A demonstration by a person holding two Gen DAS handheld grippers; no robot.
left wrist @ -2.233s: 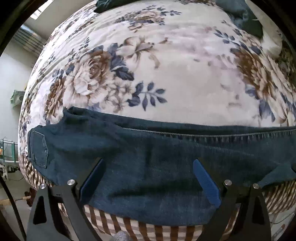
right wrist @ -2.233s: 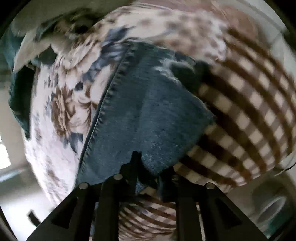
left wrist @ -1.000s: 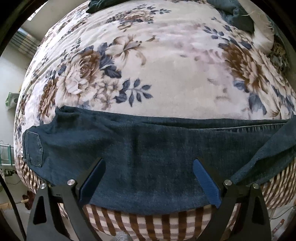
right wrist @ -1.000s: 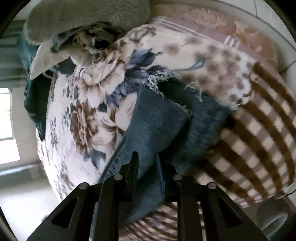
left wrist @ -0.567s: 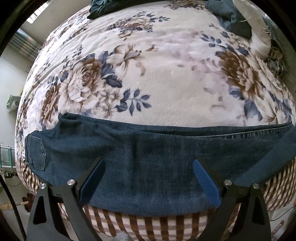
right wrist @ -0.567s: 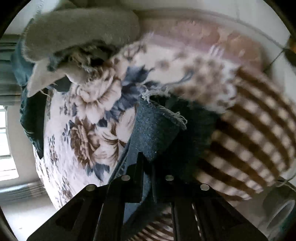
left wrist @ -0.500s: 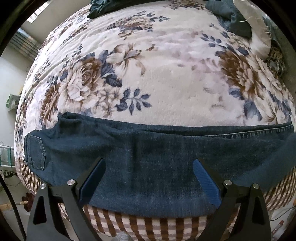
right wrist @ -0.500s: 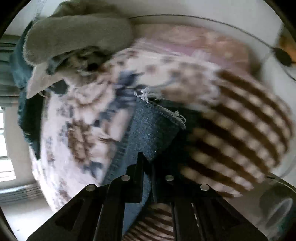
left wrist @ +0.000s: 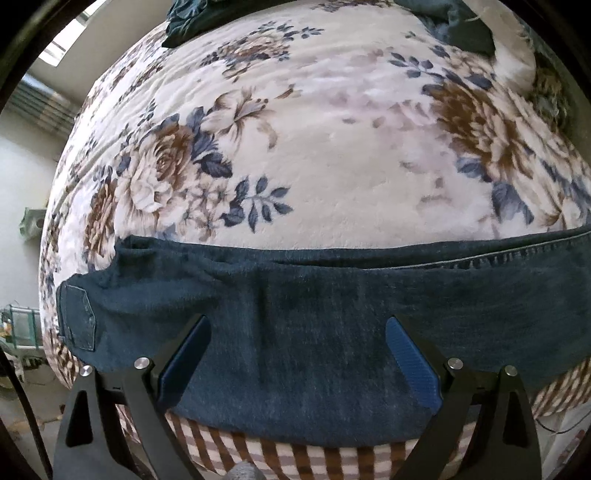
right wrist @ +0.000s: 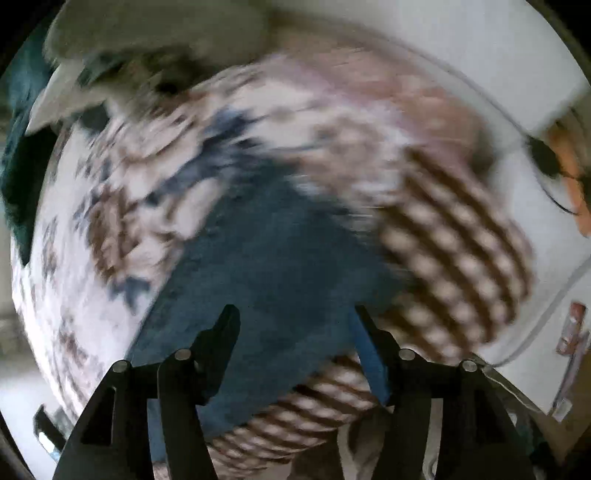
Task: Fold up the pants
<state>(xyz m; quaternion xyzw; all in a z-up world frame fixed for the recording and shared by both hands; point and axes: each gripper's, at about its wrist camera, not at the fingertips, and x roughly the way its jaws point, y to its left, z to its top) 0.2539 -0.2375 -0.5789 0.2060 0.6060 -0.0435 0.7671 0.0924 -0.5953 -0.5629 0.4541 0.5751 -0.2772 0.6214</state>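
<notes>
Dark blue jeans (left wrist: pixel 295 314) lie flat in a long band along the near edge of a floral blanket (left wrist: pixel 314 140), with a back pocket (left wrist: pixel 79 317) at the far left. My left gripper (left wrist: pixel 297 350) is open and empty, its blue-padded fingers (left wrist: pixel 412 363) spread just above the middle of the jeans. In the right wrist view the picture is motion-blurred: the leg end of the jeans (right wrist: pixel 273 266) lies on the blanket. My right gripper (right wrist: pixel 295 325) is open over it and holds nothing.
A brown-and-white checked sheet (left wrist: pixel 295 454) hangs over the bed's near edge below the jeans and shows in the right wrist view (right wrist: pixel 454 251). Other dark clothes (left wrist: pixel 458 26) are piled at the far side of the bed. A white wall (right wrist: pixel 443 44) lies beyond the bed's end.
My right gripper held the jeans leg end shut, then let go and opened; the leg now lies flat. My left gripper stayed open over the jeans.
</notes>
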